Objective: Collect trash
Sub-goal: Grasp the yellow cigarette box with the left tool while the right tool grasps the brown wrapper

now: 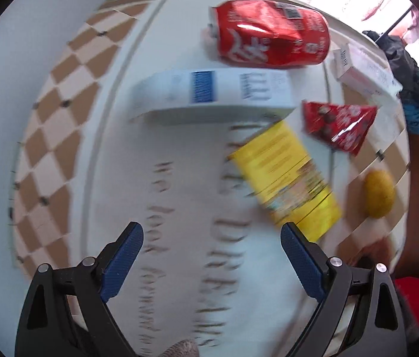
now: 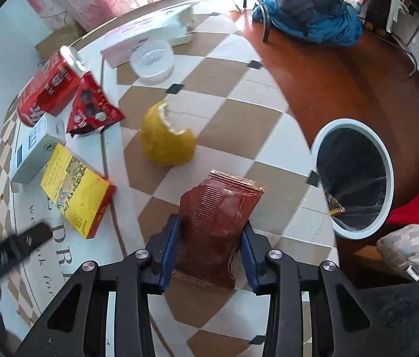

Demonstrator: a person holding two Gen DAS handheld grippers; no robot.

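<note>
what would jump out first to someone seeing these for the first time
Probably the brown wrapper clamped between the right gripper pads at the bottom centre of the right wrist view, with the white-rimmed bin just to its right. Next, the big dented red can at the top of the left wrist view, beyond the empty, wide-open left gripper.

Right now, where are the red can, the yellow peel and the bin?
red can (image 1: 269, 34), left wrist view, middle of its side.
yellow peel (image 2: 166, 145), right wrist view, outer skin.
bin (image 2: 386, 160), right wrist view, white rim.
</note>
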